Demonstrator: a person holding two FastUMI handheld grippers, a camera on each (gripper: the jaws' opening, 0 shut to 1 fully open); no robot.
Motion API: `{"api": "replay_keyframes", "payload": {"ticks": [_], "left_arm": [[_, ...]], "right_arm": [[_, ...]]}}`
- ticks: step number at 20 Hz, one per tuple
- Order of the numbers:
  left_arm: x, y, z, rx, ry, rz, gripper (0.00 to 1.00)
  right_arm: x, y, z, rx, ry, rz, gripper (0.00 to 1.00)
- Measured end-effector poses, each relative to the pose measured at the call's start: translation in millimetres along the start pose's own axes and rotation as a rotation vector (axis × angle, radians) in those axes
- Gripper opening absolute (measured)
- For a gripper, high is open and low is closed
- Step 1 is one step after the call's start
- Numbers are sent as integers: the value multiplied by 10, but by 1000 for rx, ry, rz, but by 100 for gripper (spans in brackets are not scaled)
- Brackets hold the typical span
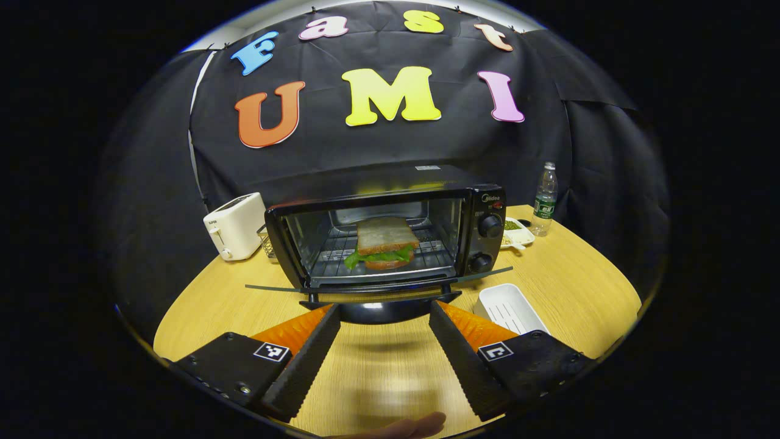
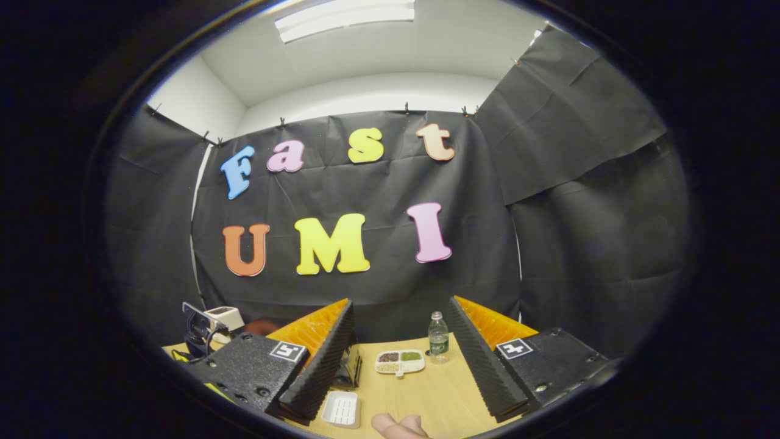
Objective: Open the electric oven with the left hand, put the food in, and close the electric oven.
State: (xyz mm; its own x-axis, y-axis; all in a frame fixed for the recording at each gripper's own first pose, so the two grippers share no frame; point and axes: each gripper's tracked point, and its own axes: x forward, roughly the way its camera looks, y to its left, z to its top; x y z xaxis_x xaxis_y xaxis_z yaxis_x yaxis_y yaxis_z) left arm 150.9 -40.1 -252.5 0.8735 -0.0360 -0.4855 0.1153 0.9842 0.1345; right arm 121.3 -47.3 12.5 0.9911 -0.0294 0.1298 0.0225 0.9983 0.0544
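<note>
Left gripper (image 1: 384, 341) spread wide, empty, squared up to the oven (image 1: 390, 235) just short of its door (image 1: 381, 292), which hangs fully down. Sandwich (image 1: 384, 244) sits on the rack inside, so closing is what's left. Get one finger under the door's front edge, swing it up on its hinge arc, push until latched. Right gripper (image 2: 396, 360) also spread, empty, held off to the side.

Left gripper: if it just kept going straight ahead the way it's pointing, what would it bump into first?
Probably the oven door, which hangs open and lies nearly flat straight ahead of the open left gripper. Its front edge and handle sit between the fingers. Depth is hard to judge; slightly higher, it would pass over toward the sandwich.
</note>
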Motion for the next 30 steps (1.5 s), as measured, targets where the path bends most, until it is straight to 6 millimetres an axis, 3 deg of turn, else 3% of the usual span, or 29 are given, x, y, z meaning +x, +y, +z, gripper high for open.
{"api": "replay_keyframes", "payload": {"ticks": [5,10,14,19,30], "left_arm": [[216,81,124,-8,-22,22,97],[445,230,427,-26,-78,51,97],[423,288,550,-21,-102,65,97],[92,175,698,-26,-156,26,97],[-1034,181,1339,-19,-375,31,96]], "right_arm": [[-40,-64,-19,-12,3,-13,99],[-83,-95,-43,-15,12,-21,99],[-133,-106,-63,-18,16,-25,99],[-190,-95,-69,-18,26,-23,99],[-425,-26,11,-30,24,-21,99]]}}
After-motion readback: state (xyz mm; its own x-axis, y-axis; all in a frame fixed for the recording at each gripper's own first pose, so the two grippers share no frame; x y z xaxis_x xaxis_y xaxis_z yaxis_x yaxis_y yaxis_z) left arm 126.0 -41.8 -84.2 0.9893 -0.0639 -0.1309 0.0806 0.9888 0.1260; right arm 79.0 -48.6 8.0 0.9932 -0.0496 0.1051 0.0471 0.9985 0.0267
